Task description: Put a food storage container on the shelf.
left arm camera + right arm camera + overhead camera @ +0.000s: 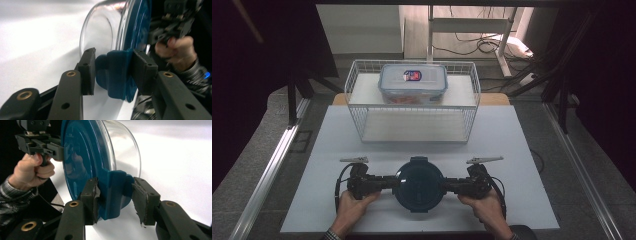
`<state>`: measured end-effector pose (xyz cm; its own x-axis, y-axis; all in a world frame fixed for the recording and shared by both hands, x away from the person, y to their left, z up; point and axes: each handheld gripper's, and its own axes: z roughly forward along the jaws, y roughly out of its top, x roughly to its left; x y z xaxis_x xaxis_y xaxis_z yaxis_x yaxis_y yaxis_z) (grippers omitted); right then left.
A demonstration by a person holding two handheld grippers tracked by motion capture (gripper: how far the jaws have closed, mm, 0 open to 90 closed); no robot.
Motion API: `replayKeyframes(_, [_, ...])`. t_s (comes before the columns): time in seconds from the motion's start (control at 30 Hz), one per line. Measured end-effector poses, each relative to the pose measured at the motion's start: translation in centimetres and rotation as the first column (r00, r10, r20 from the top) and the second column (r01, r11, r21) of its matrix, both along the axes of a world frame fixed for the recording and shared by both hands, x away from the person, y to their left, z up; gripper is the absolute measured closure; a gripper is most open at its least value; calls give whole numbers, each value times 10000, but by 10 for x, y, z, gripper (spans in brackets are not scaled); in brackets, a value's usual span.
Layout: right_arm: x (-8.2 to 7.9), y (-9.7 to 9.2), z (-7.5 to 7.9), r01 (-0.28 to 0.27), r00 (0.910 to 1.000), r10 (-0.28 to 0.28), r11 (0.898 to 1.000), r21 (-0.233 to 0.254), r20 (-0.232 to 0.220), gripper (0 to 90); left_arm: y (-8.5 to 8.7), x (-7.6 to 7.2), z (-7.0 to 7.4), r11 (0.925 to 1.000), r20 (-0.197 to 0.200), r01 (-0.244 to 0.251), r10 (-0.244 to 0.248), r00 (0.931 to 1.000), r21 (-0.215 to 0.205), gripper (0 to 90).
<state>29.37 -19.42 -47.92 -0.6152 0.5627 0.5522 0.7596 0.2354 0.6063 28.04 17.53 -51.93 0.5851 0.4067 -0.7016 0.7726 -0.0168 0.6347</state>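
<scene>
Both hands level, facing inward near the white table's (312, 200) front edge. Left gripper (388, 182) and right gripper (451, 185) each close on a side tab of the round blue-lidded container (418, 184) between them. Wire basket (362, 107) behind holds a rectangular box (413, 82).

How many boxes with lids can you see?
2. A round glass bowl with a blue lid sits near the person, between the two hand-held grippers. A rectangular box with a clear lid sits in the white wire basket farther back.

Bare white table (512, 150) ahead of round container (418, 184), wire basket (362, 107) blocking far side
</scene>
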Motion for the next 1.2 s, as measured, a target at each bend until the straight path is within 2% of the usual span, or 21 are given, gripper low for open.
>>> replayKeyframes(0.17, [1,2,7,-41,9995,32,9995,302,300,574,4,3,8,9999,226,-23,25,9997,-109,575])
replayKeyframes(0.6, [13,4,44,-111,9914,80,9997,232,1305,574,4,15,45,9999,1140,-32,21,9935,96,574])
replayKeyframes(1.2, [52,11,115,-183,9741,84,9990,416,2260,572,11,49,119,9993,2029,-371,341,9786,108,574])
